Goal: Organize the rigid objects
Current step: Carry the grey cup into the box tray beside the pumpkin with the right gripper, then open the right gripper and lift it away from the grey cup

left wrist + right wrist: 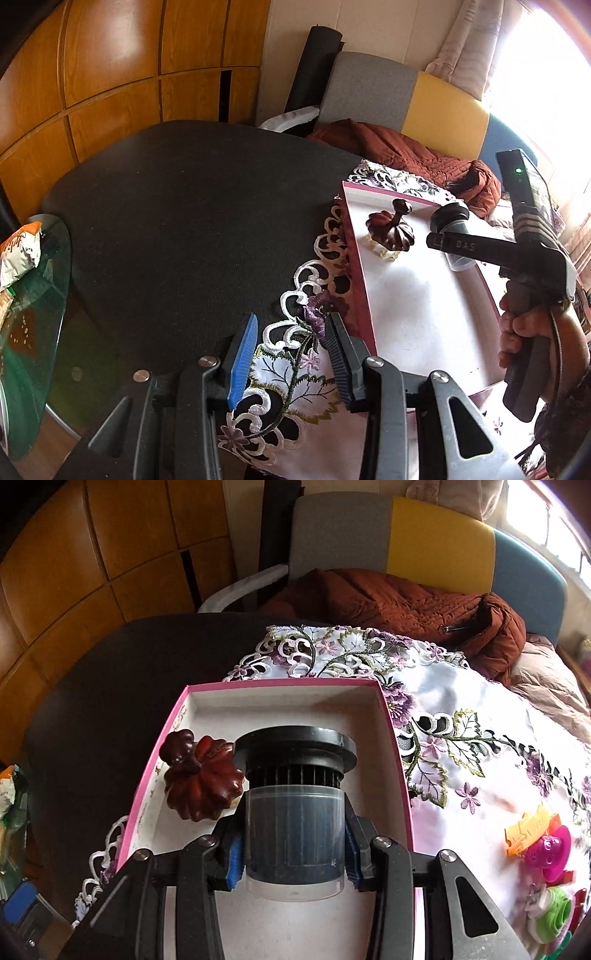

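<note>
A pink-rimmed white box lies on an embroidered floral cloth. A dark red pumpkin-shaped object sits inside it at the left. My right gripper is shut on a clear cylindrical container with a black ribbed cap, held over the box beside the pumpkin. In the left wrist view the box, the pumpkin and the held container show at right. My left gripper is open and empty above the cloth's edge, left of the box.
Several small colourful plastic items lie on the cloth at right. A dark round table carries the cloth. A chair with a rust-coloured jacket stands behind. A glass side table with a snack packet is at far left.
</note>
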Motion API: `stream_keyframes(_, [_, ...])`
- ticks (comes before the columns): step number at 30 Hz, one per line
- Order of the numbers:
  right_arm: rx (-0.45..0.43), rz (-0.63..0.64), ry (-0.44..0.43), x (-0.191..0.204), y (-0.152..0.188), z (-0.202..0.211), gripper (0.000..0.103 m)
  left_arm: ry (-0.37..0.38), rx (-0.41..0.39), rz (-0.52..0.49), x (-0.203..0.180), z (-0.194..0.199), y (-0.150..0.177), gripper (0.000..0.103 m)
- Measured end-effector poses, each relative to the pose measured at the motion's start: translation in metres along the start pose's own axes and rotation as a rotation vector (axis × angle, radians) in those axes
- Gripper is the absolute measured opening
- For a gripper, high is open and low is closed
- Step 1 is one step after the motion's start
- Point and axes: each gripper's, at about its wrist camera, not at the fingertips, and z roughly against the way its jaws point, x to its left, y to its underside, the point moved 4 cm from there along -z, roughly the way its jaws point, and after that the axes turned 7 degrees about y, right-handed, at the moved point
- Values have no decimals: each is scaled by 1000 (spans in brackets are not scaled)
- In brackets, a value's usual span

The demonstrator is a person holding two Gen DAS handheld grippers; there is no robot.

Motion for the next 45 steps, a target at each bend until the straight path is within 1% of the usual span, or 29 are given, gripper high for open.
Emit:
stream_keyframes(14, [74, 37, 34, 10, 6, -29, 43, -10, 6, -12, -5, -2, 0, 38])
stream_keyframes(19, [66, 48, 40, 12, 8, -27, 49, -17, 9, -4, -4, -4, 1, 38])
stream_keyframes(20, [61, 46, 44, 12, 8, -26, 53, -17, 7, 0, -4, -3, 1, 38])
stream_keyframes(21, [55, 42, 40, 11, 9, -24, 59, -17, 4, 3, -4, -3, 1, 38])
stream_keyframes(25, [12, 55, 60, 12, 12, -11, 66, -21, -9, 14, -2, 0, 0, 38])
stream_keyframes(27, [-16, 62, 69, 12, 13, -2, 72, -23, -11, 17, -2, 0, 0, 38])
stream_keyframes(38, [-174, 132, 150, 11, 24, 49, 77, -26, -43, 28, -1, 11, -1, 38])
stream_keyframes(45, [-271, 182, 181, 20, 30, 86, 81, -28, -59, 29, -1, 17, -3, 38])
